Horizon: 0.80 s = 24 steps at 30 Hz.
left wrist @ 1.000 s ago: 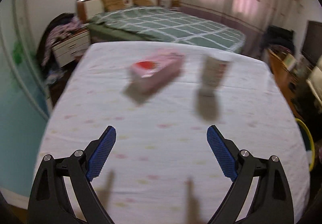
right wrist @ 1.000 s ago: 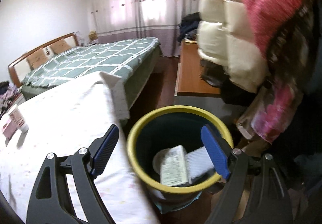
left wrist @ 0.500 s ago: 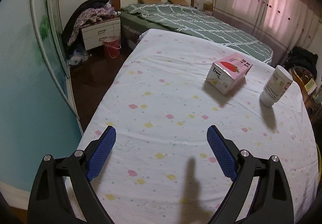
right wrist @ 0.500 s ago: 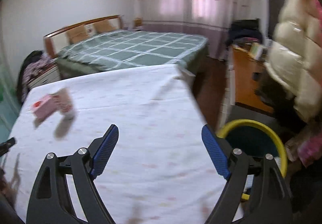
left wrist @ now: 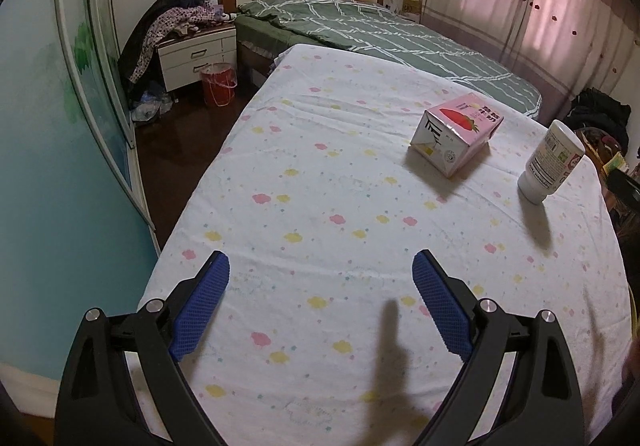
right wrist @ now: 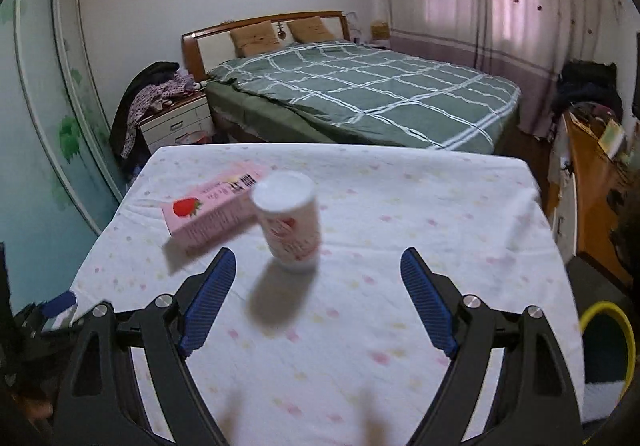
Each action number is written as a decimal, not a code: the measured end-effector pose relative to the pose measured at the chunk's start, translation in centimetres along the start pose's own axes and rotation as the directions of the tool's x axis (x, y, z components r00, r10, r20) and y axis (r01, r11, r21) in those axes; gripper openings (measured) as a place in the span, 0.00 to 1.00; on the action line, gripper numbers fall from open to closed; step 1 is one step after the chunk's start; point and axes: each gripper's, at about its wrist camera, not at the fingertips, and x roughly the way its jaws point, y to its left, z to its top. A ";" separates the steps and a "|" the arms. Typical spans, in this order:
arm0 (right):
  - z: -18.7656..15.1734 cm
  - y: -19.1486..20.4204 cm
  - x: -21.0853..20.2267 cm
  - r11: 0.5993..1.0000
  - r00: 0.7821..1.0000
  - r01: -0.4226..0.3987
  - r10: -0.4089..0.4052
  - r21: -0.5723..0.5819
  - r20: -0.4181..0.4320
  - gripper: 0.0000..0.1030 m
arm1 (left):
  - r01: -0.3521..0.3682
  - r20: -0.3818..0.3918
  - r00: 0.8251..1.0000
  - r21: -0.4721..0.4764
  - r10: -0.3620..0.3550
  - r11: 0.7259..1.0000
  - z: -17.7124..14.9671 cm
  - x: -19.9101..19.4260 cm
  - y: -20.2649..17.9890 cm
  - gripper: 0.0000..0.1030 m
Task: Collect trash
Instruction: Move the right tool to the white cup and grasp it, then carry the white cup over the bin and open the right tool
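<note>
Having swung from the yellow-rimmed bin (right wrist: 608,342) toward the yogurt cup (right wrist: 290,219), right gripper (right wrist: 318,278) spread, empty; left gripper (left wrist: 320,286) widening slightly, empty.

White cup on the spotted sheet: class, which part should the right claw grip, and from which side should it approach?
Grip the white cup around its mid-body, from the near side. It stands upright, slightly tapered, with the pink carton close behind-left. The right claw is open.

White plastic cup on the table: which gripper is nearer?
Right. The right gripper hangs open just short of the white plastic cup; the left gripper is open, farther back, cup far off right.
</note>
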 end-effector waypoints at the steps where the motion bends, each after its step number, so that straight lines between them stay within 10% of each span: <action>1: 0.3 0.3 0.6 1.000 1.000 -0.008 0.008 0.001 -0.003 0.78 | 0.000 0.000 1.000 0.001 0.000 1.000 0.0 0.0 0.0 0.89; 11: 2.2 1.9 6.3 0.999 0.999 0.031 -0.031 0.009 -0.036 0.68 | 0.015 -0.010 1.000 -0.005 -0.015 1.000 -0.3 0.3 -0.1 0.89; 16: 2.5 1.9 7.6 0.999 0.997 0.042 -0.041 0.011 -0.058 0.44 | 0.022 -0.015 1.000 -0.007 -0.022 1.000 -0.3 0.3 -0.2 0.89; 24: 2.3 0.3 5.4 0.999 0.999 0.026 -0.025 0.043 -0.031 0.44 | 0.025 -0.015 1.000 -0.011 -0.025 1.000 -0.2 0.4 -0.2 0.89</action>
